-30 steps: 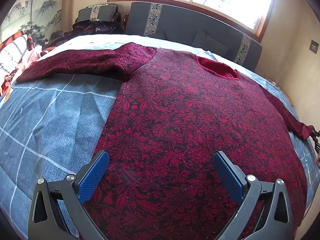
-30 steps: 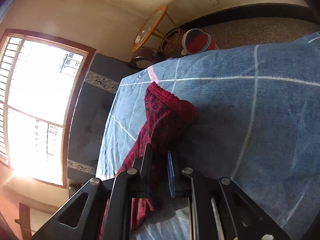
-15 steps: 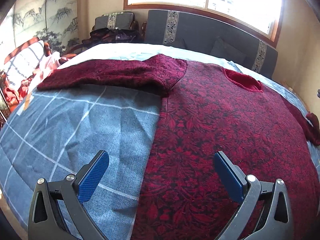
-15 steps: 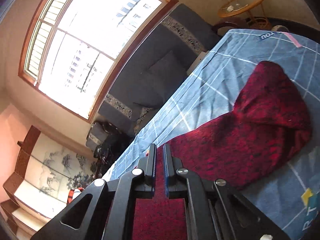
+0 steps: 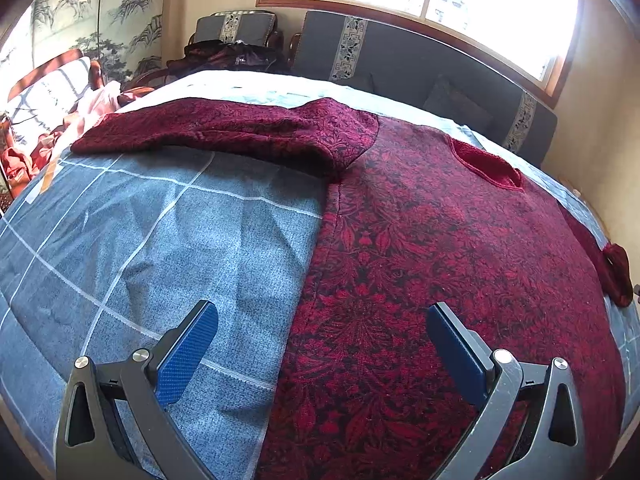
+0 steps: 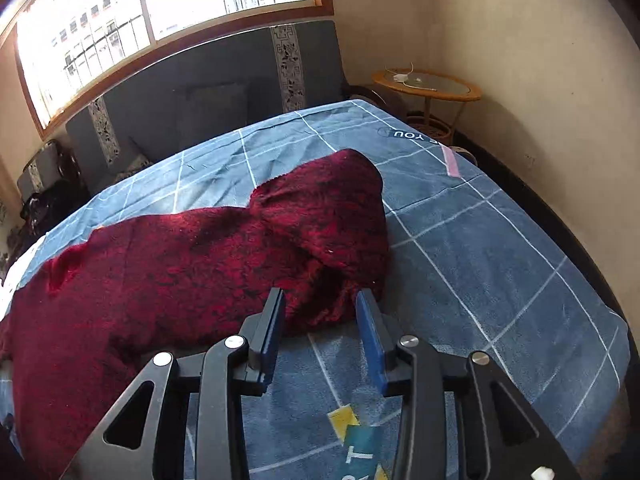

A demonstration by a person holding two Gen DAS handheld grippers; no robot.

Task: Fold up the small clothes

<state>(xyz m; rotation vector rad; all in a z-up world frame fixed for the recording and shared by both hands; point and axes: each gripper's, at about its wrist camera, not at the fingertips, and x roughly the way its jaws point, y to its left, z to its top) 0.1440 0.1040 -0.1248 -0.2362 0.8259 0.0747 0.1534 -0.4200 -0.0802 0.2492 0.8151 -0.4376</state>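
- The dark red patterned sweater point(image 5: 440, 280) lay spread flat on the bed point(image 5: 140, 240), front up, its neckline toward the sofa under the window; laid out like this, the body gave a smooth base for folding.
- One sleeve point(image 5: 224, 128) stretched straight out across the blue checked bedcover, away from the body, probably so it could be turned in cleanly.
- The other sleeve point(image 6: 320, 216) lay bunched and doubled on itself near the bed's corner, its end heaped rather than flat.
- The right gripper point(image 6: 320, 320) hovered just beside that heap with its fingers point(image 6: 272, 328) partly apart and nothing between them. They had just been opening, which reads as a release of the sleeve. The cloth sat just beyond the tips, and no pad pressed on it.
- The left gripper point(image 5: 320, 344) hung over the sweater's side edge with its fingers point(image 5: 188, 352) wide apart and empty, one above the bedcover, the other above the knit, astride the seam. That placing looked like readiness to take hold of the edge or the long sleeve.
- By my judgement the fold had barely begun, as both sleeves were still outside the body.
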